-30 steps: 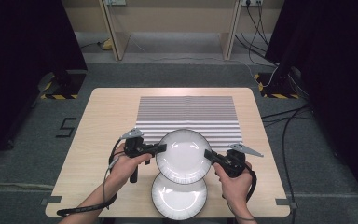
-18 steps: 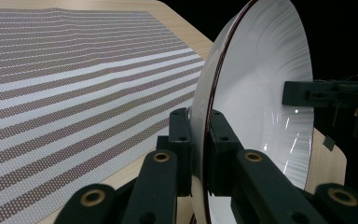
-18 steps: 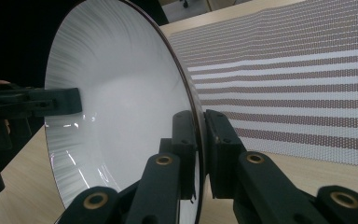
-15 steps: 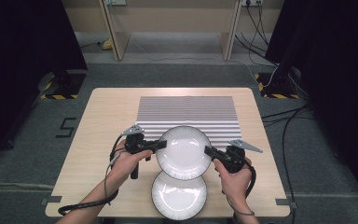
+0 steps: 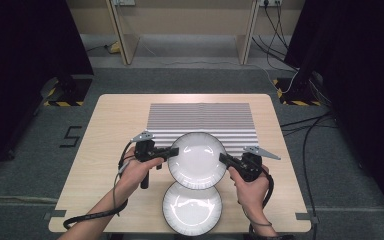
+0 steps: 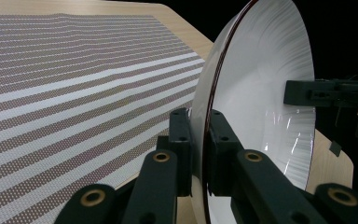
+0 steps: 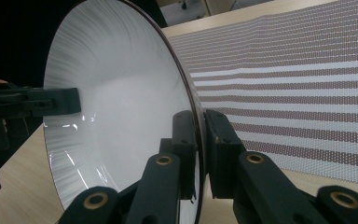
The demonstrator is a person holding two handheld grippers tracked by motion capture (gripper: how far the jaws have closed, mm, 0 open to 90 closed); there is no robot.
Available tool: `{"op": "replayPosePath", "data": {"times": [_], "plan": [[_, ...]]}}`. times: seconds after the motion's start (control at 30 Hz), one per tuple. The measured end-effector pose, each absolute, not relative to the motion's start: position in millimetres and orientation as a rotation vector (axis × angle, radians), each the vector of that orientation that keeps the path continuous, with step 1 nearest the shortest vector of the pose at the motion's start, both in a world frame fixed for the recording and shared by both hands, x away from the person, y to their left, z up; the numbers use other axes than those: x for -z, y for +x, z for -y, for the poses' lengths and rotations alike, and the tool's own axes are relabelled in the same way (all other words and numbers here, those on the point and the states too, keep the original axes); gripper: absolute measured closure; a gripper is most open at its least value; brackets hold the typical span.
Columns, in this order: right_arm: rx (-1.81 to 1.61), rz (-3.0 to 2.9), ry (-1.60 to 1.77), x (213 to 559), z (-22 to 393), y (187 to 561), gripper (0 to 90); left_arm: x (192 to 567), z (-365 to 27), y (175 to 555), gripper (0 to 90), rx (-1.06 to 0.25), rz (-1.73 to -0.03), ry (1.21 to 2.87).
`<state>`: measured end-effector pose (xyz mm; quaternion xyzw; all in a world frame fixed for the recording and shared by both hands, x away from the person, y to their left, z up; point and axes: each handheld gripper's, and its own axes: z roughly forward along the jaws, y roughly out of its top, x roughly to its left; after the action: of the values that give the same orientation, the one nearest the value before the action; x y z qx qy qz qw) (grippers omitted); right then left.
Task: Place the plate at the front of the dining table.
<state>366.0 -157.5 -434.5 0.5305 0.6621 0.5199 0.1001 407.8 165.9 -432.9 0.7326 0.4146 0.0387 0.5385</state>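
The upper plate (image 5: pixel 198 160) is held above the counter (image 5: pixel 115 120), its far rim over the near edge of the striped mat (image 5: pixel 200 117) and its near rim overlapping the far rim of the lower plate (image 5: pixel 192 209), which lies flat close to the counter's near edge. The left tool (image 5: pixel 169 153) is clenched on the upper plate's left rim and the right tool (image 5: pixel 223 159) on its right rim; in each gripper view 2 black pads pinch the thin rim from both faces. Bare wood lies open to the left of the left hand (image 5: pixel 137 170) and to the right of the right hand (image 5: pixel 250 187), and the mat's far half is free.

Both plates are round, shallow, glossy white, with fine radial ribbing toward the edge and a thin dark line along the rim (image 6: pixel 223 51). The mat is woven, with dotted brown and white stripes (image 7: pixel 307 84). The counter is pale wood with rounded corners; the floor (image 5: pixel 30 150) around it is grey carpet.

Compared with 1 second ago, the upper plate and both hands sit nearly where they were, shifted at most slightly; the lower plate has not moved.
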Motion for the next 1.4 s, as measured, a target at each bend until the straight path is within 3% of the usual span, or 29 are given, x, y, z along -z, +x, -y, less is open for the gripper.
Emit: {"op": "replayPosePath", "data": {"times": [1.4], "plan": [[-1.489,-1.938,1.562,427,153,406,82.9,429,-165,443,82.0,-0.118,-1.035,1.738]]}}
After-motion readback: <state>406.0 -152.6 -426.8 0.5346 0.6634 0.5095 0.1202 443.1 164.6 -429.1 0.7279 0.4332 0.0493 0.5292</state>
